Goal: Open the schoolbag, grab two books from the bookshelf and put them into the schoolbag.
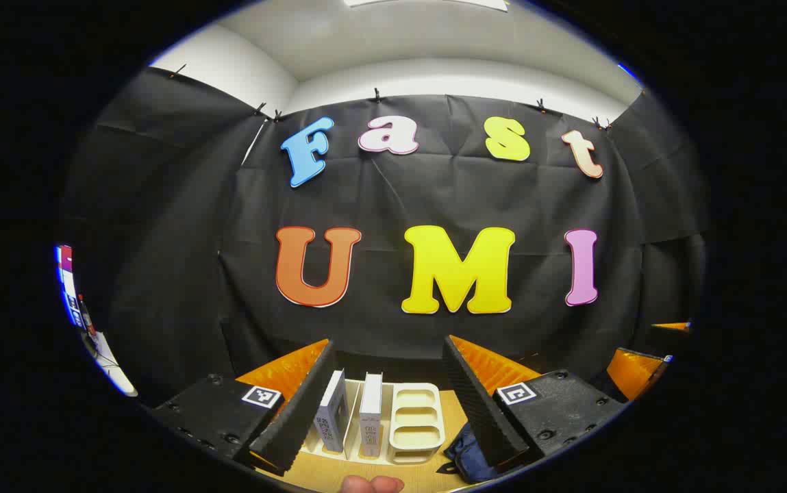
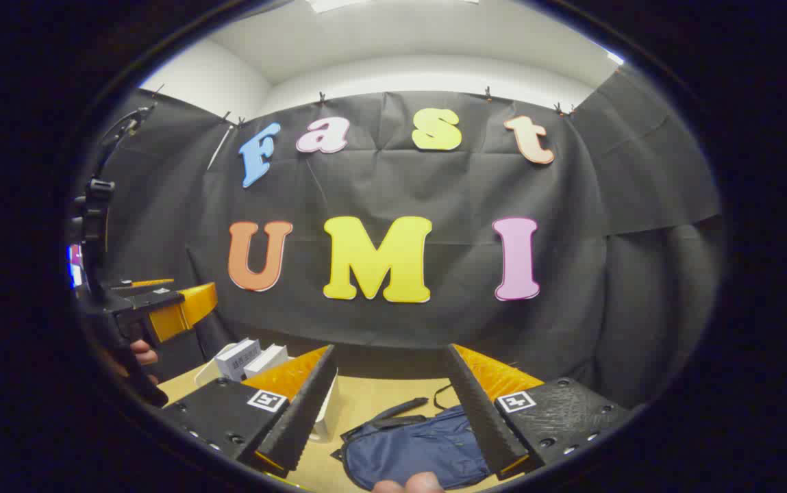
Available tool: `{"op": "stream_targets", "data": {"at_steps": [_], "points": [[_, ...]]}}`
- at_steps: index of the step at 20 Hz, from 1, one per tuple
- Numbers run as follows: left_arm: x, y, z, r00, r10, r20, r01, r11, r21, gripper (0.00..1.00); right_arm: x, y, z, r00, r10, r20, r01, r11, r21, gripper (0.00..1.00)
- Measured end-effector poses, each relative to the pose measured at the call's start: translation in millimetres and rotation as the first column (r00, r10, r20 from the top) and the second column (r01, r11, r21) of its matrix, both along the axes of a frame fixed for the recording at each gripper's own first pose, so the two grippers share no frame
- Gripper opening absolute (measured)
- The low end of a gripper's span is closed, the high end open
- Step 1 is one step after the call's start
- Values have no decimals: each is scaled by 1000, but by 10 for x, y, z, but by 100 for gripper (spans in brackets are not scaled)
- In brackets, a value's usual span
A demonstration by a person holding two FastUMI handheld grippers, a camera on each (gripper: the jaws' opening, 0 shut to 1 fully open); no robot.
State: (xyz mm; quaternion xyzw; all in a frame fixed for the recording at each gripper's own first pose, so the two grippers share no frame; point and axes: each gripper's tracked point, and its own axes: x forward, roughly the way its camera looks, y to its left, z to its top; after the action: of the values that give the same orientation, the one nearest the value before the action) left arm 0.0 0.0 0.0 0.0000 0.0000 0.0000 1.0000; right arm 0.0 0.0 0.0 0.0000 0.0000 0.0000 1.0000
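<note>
**A:** Both tools are up off the desk [image 2: 366, 400] here. Left tool [image 1: 386, 400] first: its fingers are spread wide, nothing between them but air.

**B:** And straight through that gap sits the bookshelf [image 1: 415, 424] — a pale rack standing on the desk. Two books [image 1: 351, 413] stand upright in it, side by side, in the slots left of the rack's open compartments.

**A:** A corner of the schoolbag [image 1: 465, 455] peeks in just right of the bookshelf, partly behind the left tool's right finger.

**B:** Over to the right gripper view. Right tool [image 2: 390, 404] is also spread open, holding nothing. The schoolbag [image 2: 417, 448] lies flat on the desk between and below its fingers — dark blue, with a black strap trailing off its far edge.

**A:** Whether the bag is open or zipped, I can't tell from this angle.

**B:** Left of the schoolbag you can see the bookshelf [image 2: 325, 418] edge behind the right tool's left finger, with the books [image 2: 249, 357] poking up behind it.

**A:** Farther left of the bookshelf, the left tool [image 2: 153, 308] hangs in the air, a hand [image 2: 141, 352] wrapped round its grip.

**B:** A fingertip [image 2: 410, 485] shows at the bottom edge too, near the schoolbag.
</note>
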Motion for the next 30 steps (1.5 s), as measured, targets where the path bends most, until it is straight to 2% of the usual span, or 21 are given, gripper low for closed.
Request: {"op": "stream_targets", "data": {"at_steps": [4, 11, 15, 18, 19, 20, 22, 23, 24, 26, 30], "points": [[-62, 124, -64, 1000, 17, 2, -17, 1000, 22, 98, -106, 182, -342, 998, 36, -49, -37, 999, -29, 98], [-145, 127, -5, 1000, 14, 9, -14, 1000, 17, 98, -164, 315, -604, 993, 60, -106, -64, 997, -38, 96], [-201, 186, -24, 1000, 7, 15, -7, 1000, 12, 98, -187, 360, -978, 982, 51, -180, -61, 997, -49, 98], [-212, 234, -55, 1000, 9, 10, -10, 1000, 15, 98, -216, 458, -1291, 970, 68, -232, -90, 992, -85, 94], [-204, 239, -61, 1000, 9, 8, -9, 1000, 17, 98, -205, 478, -1425, 963, 73, -259, -98, 991, -86, 94], [-194, 258, -65, 1000, 11, 9, -11, 1000, 17, 98, -200, 515, -1576, 955, 77, -285, -107, 990, -89, 98], [-201, 298, -66, 1000, 23, 10, -23, 1000, 15, 98, -181, 553, -1841, 940, 83, -330, -122, 987, -102, 96], [-212, 316, -65, 1000, 28, 11, -28, 1000, 14, 98, -159, 581, -1981, 930, 87, -358, -134, 985, -109, 99], [-225, 335, -71, 999, 33, 8, -33, 999, 15, 98, -134, 603, -2140, 919, 92, -384, -145, 983, -111, 96], [-244, 339, -90, 999, 35, 1, -35, 999, 18, 98, -89, 655, -2406, 897, 101, -430, -165, 980, -114, 99], [-275, 409, -110, 999, 54, -3, -54, 998, 30, 98, 1, 685, -2937, 852, 89, -517, -173, 978, -118, 96]]}}
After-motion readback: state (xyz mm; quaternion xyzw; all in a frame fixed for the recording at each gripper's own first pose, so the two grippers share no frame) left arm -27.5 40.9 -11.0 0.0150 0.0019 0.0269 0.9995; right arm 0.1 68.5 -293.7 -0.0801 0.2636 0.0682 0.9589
